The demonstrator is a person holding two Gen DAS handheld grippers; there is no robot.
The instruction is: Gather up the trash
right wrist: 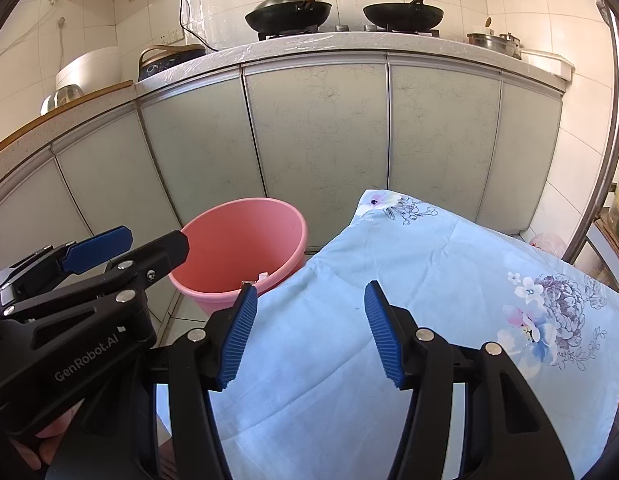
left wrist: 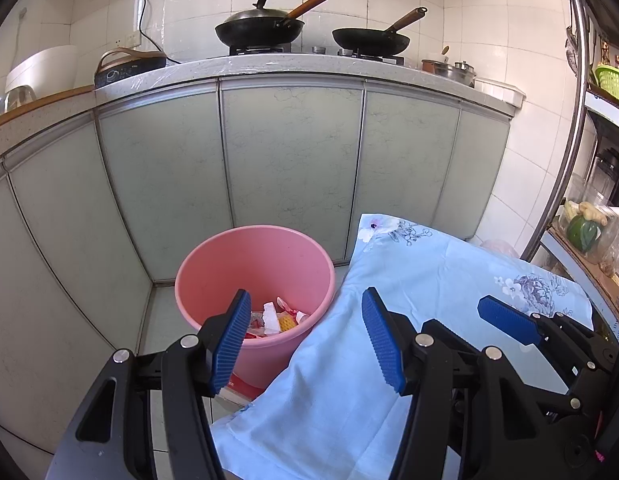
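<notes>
- Trash point(left wrist: 275, 320): scraps of white, red and yellow wrapper, heaped at the bottom of the bucket point(left wrist: 213, 276); only a white corner shows over the rim in the right wrist view.
- Bucket pink, upright, on the floor tiles point(left wrist: 165, 312) in front of the cabinets point(left wrist: 289, 160), at the inner corner where the two cabinet runs meet.
- Just right of the bucket, a pale blue cloth point(left wrist: 409, 300) with flower prints, spread over a raised surface; left edge hangs beside the bucket wall, touching or nearly so, cannot tell which.
- A red-and-white flat item point(left wrist: 239, 390) at the bucket's foot, partly hidden by cloth and finger.
- Left gripper point(left wrist: 307, 338): jaws spread, nothing between the pads; left finger in line with the bucket, right finger over the cloth edge.
- Right gripper point(right wrist: 311, 334): jaws spread about midway, empty, above the cloth, clear of it as far as visible.
- Grippers side by side, close, each seen in the other's view.
- Part of a hand point(right wrist: 37, 446) visible under the left gripper body.
- On the counter point(left wrist: 309, 62) above: two dark woks point(left wrist: 259, 30) on the stove, wooden handles pointing up and right; steel pots point(left wrist: 455, 72) at far right; a dark appliance point(left wrist: 129, 66) with cord at left.
- Shelf rack point(left wrist: 577, 120) at far right, green basket point(left wrist: 613, 80) on top.
</notes>
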